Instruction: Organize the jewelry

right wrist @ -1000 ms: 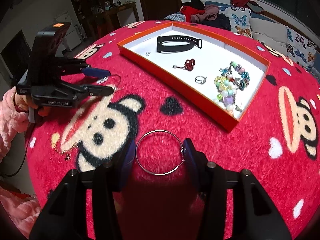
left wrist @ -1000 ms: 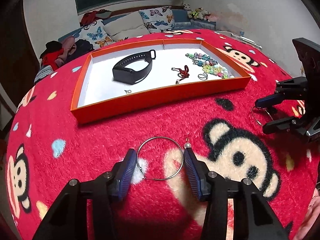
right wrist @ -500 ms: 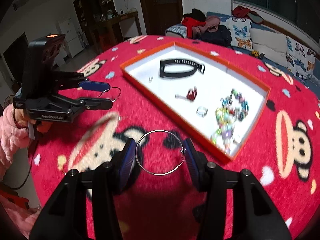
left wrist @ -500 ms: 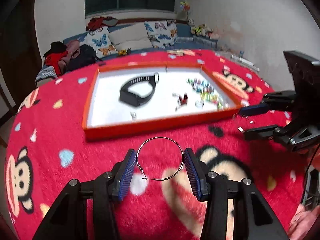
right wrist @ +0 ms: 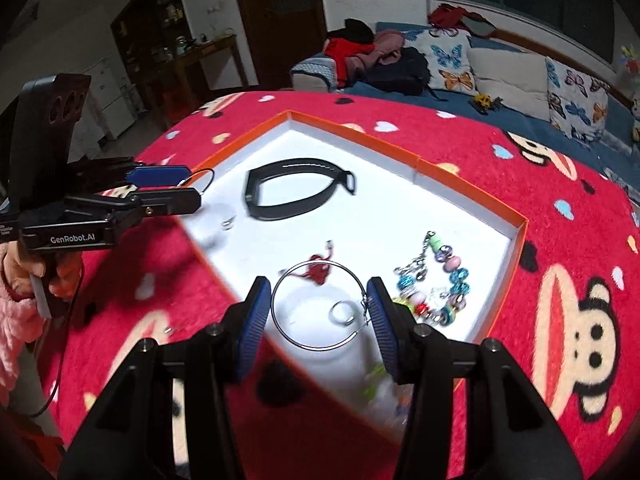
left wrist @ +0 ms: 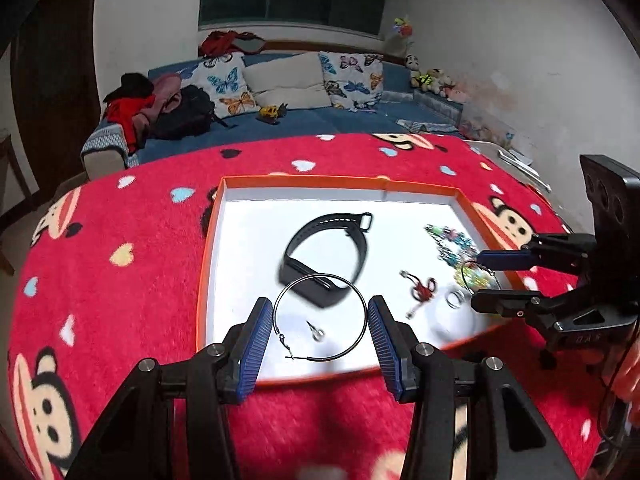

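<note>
My left gripper [left wrist: 319, 322] is shut on a large silver hoop earring [left wrist: 362, 308] and holds it above the near left part of the orange tray [left wrist: 208, 248]. My right gripper [right wrist: 319, 306] is shut on a second hoop earring [right wrist: 276, 320] above the tray's near edge [right wrist: 516, 248]. In the tray lie a black wristband [left wrist: 326, 256], a red charm [left wrist: 422, 290], a silver ring [left wrist: 454, 299], a beaded bracelet [right wrist: 444, 284] and a small stud [left wrist: 317, 333]. Each gripper shows in the other's view, the right [left wrist: 490, 280] and the left [right wrist: 172, 190].
The tray sits on a round table under a red monkey-print cloth [left wrist: 120, 240]. A blue sofa with butterfly cushions [left wrist: 280, 88] stands behind the table. A hand in a pink sleeve [right wrist: 16, 292] holds the left gripper.
Both grippers have lifted their hoop earrings off the red cloth and moved forward to hover over the tray.
</note>
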### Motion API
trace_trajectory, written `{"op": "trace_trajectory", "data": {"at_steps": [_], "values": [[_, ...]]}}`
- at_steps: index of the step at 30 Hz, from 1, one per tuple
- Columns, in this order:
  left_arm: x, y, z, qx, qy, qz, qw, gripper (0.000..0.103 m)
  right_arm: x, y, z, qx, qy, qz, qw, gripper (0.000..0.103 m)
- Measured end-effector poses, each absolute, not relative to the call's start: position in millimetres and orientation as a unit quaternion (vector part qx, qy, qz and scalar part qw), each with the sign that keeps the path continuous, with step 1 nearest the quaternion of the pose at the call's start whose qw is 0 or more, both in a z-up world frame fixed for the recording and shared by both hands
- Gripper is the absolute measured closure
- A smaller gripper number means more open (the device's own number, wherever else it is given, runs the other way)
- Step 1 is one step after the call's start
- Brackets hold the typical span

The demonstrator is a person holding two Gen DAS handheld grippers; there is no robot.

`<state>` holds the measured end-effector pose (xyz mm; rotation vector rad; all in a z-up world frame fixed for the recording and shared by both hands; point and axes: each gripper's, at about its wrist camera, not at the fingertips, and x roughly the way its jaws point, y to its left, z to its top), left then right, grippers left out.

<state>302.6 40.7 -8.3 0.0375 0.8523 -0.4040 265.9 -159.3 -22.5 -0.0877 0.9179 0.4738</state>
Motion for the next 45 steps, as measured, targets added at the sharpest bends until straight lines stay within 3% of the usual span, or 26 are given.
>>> {"op": "trace_trajectory", "data": {"at_steps": [15,19,32,40,45], "values": [[330,39,-41,0.029,0.445,-0.182,0.877,0.050,287,-160,-46,-0.042,0.471,0.204,0.857,0.052],[331,41,-44,0.027,0.452,-0.179,0.873,0.050,286,-158,-44,-0.052,0.468,0.205,0.858,0.043],[300,44,-22,0.031,0.426,-0.174,0.887,0.050,247,-152,-17,-0.073,0.431,0.223,0.871,0.041],[241,39,-4,0.053,0.411,-0.196,0.889,0.050,195,-139,-11,-0.069,0.431,0.272,0.858,0.044],[208,38,-3,0.059,0.411,-0.207,0.886,0.050,153,-128,-20,-0.074,0.452,0.318,0.831,0.056]]}}
